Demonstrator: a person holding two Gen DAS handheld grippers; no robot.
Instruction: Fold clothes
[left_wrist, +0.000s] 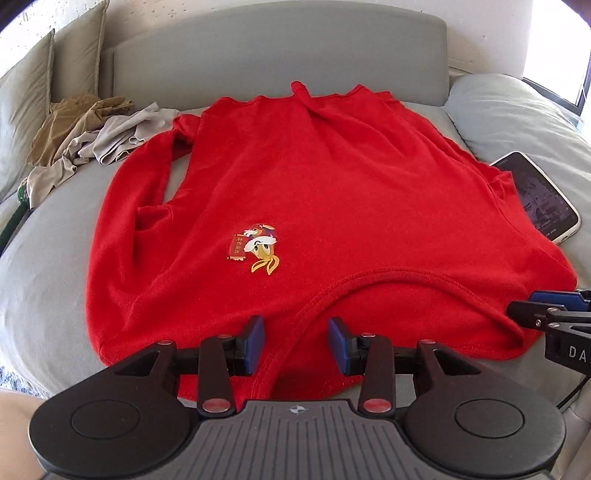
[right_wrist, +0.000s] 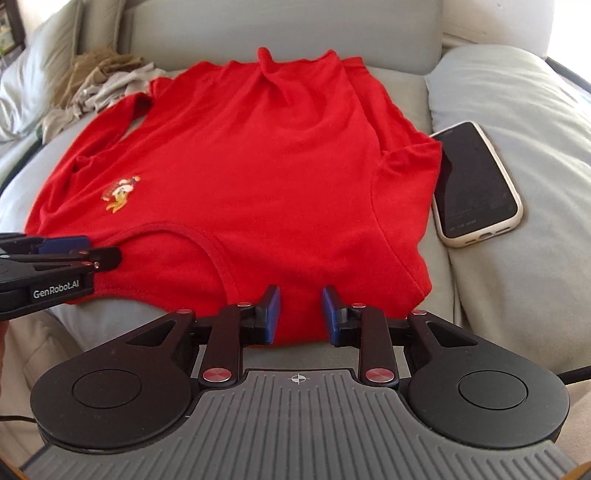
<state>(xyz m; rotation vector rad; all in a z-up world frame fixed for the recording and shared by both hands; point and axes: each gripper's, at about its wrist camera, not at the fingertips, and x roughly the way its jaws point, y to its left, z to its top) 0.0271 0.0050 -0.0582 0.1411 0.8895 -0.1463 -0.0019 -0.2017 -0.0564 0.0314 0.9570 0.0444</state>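
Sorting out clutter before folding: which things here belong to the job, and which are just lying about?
Part of the job:
red shirt
left gripper, open
right gripper, open

Just lying about:
phone
crumpled beige clothes
pillow

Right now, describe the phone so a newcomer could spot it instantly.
Start at the red shirt spread on the grey sofa. Just past its right sleeve, on the cushion, lies the phone: flat, dark-screened, in a pale case, the only rigid item among fabrics.
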